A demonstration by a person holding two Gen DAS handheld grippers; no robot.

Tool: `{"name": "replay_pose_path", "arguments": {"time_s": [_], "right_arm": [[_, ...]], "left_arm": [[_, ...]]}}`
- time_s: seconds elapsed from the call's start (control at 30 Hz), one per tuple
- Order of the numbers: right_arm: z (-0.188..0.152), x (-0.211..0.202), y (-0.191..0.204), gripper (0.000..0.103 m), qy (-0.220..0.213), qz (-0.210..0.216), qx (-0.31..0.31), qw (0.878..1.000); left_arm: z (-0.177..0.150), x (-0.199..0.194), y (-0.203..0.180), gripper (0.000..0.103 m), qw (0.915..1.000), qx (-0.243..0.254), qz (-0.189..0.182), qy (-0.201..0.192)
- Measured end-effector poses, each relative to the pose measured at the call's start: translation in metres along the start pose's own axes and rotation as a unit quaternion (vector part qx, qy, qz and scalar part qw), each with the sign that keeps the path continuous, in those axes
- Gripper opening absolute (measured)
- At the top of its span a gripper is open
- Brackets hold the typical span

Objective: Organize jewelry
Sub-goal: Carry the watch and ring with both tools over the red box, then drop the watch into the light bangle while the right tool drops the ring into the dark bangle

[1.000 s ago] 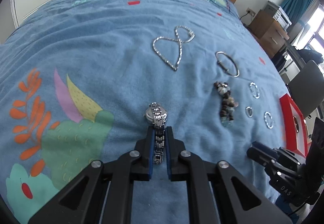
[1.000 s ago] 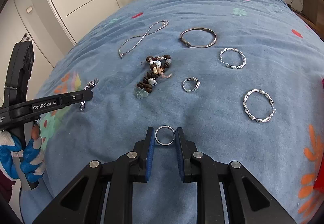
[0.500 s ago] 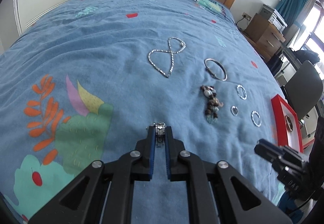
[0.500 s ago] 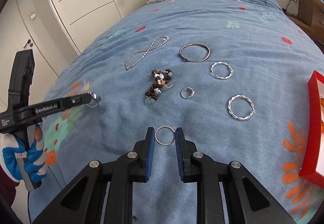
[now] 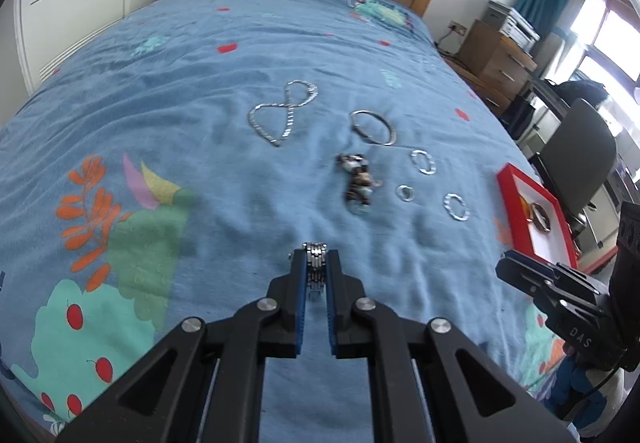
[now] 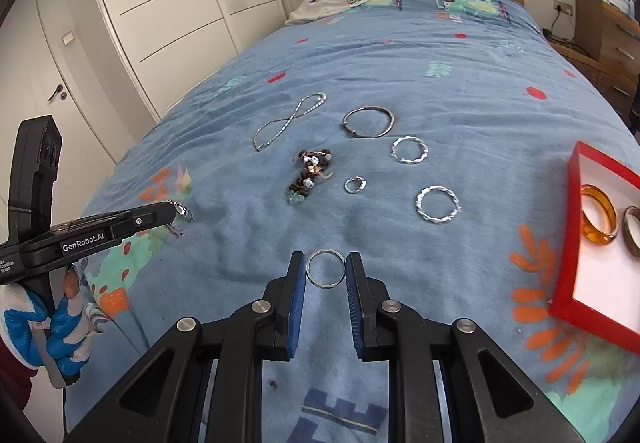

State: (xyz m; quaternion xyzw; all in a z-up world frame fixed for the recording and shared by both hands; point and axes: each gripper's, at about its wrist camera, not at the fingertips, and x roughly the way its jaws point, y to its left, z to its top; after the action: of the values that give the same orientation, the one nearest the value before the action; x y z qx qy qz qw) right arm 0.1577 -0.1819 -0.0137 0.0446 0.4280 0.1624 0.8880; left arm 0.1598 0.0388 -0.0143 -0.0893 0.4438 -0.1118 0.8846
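We see our left gripper (image 5: 316, 263) clamped on a watch (image 5: 315, 258) and our right gripper (image 6: 326, 269) pinching a ring (image 6: 326, 268), both above the blue bed (image 6: 460, 91). Beyond the ring lie a bead bracelet (image 6: 309, 175), bangle (image 6: 369, 121), chain (image 6: 287, 119) and twisted hoops (image 6: 437, 203). Right of it, a red tray (image 6: 573, 243) holds an amber bangle (image 6: 598, 219).

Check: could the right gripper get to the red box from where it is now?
Probably yes. The right gripper, shut on a silver ring, has only bare bedspread between it and the red box off to its right.
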Motion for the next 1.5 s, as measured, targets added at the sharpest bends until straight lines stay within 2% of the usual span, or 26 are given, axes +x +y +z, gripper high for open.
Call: {"name": "replay_pose_path", "arguments": {"time_s": [0.23, 0.5, 0.7, 0.93, 1.13, 1.5], "right_arm": [[-0.005, -0.037, -0.03, 0.02, -0.027, -0.026, 0.024, 0.999], [-0.008, -0.088, -0.105, 0.02, -0.058, -0.086, 0.065, 0.993], [-0.01, -0.114, -0.172, 0.02, -0.064, -0.136, 0.092, 0.984], [0.004, -0.111, -0.24, 0.02, -0.053, -0.165, 0.103, 0.98], [0.015, -0.091, -0.288, 0.02, -0.031, -0.161, 0.104, 0.981], [0.02, -0.031, -0.333, 0.02, 0.046, -0.143, 0.087, 0.985]], "left_arm": [[0.004, -0.007, -0.046, 0.008, 0.999, 0.031, -0.032, -0.003], [0.019, -0.002, -0.125, 0.008, 0.993, 0.078, -0.088, -0.001], [0.031, 0.018, -0.204, 0.008, 0.9834, 0.119, -0.137, 0.011], [0.053, 0.063, -0.301, 0.008, 0.9699, 0.163, -0.179, 0.024], [0.062, 0.124, -0.355, 0.008, 0.9673, 0.174, -0.178, 0.047], [0.047, 0.209, -0.379, 0.008, 0.9691, 0.18, -0.139, 0.096]]}}
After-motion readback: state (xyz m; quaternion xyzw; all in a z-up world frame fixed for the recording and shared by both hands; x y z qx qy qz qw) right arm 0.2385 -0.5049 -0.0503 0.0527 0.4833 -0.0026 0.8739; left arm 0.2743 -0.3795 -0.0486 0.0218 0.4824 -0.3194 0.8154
